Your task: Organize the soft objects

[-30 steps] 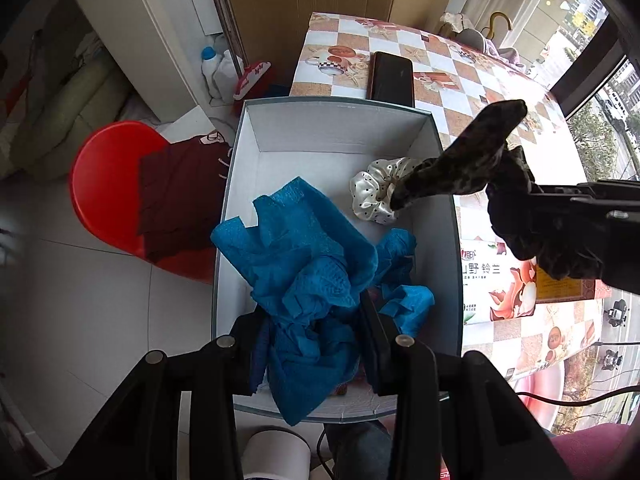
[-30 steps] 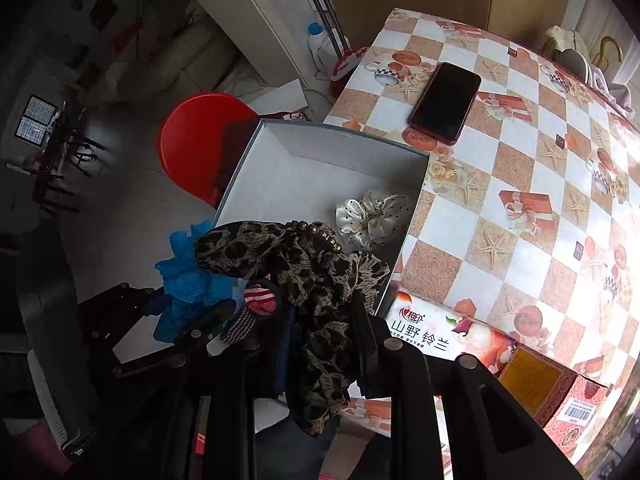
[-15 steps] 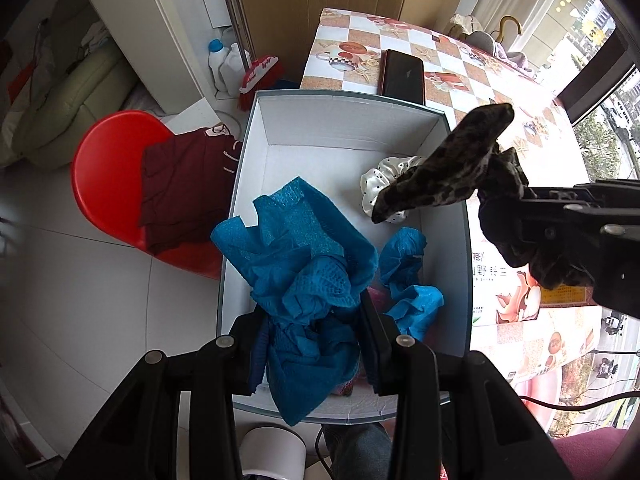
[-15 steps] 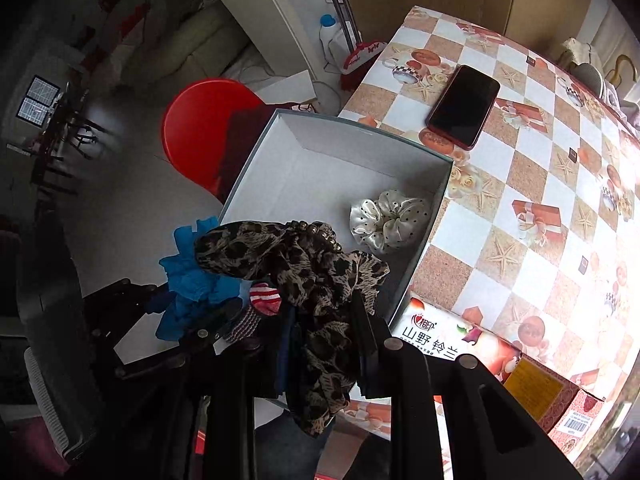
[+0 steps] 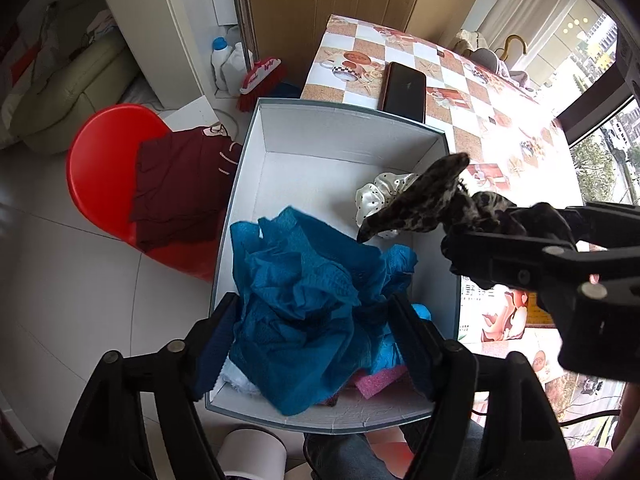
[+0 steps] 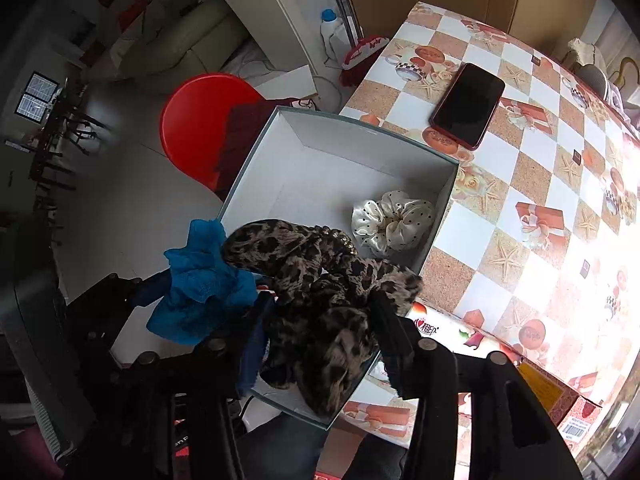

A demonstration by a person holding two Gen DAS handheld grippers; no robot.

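Checkered counter (image 5: 472, 92) with a dark phone (image 5: 404, 90) runs beyond the far wall of the open white box (image 5: 340, 148), which overhangs a tiled floor and a red stool (image 5: 100, 172).

Left wrist view: the left gripper (image 5: 320, 336) is clamped on a crumpled blue cloth (image 5: 304, 276), held above the near half of the box. Compared with a second ago, the box sits lower and farther ahead of the gripper, and more of its bare floor shows; the cloth has been raised slightly, not released. A pink item (image 5: 380, 380) lies beneath it. To the right, the right gripper (image 5: 492, 236) holds a leopard-print fabric (image 5: 420, 204) over the box's right wall, its loose end hanging just above a white dotted scrunchie (image 5: 380, 200).

Right wrist view: the right gripper (image 6: 320, 328) is closed on the leopard-print fabric (image 6: 320, 280); its grip is unchanged. The scrunchie (image 6: 392, 220) rests ahead in the far right corner of the box (image 6: 360, 152). The blue cloth (image 6: 204, 280) hangs to the left.

Assessment: both items are lifted together over the box; neither is yet deposited. Placement remains outstanding.
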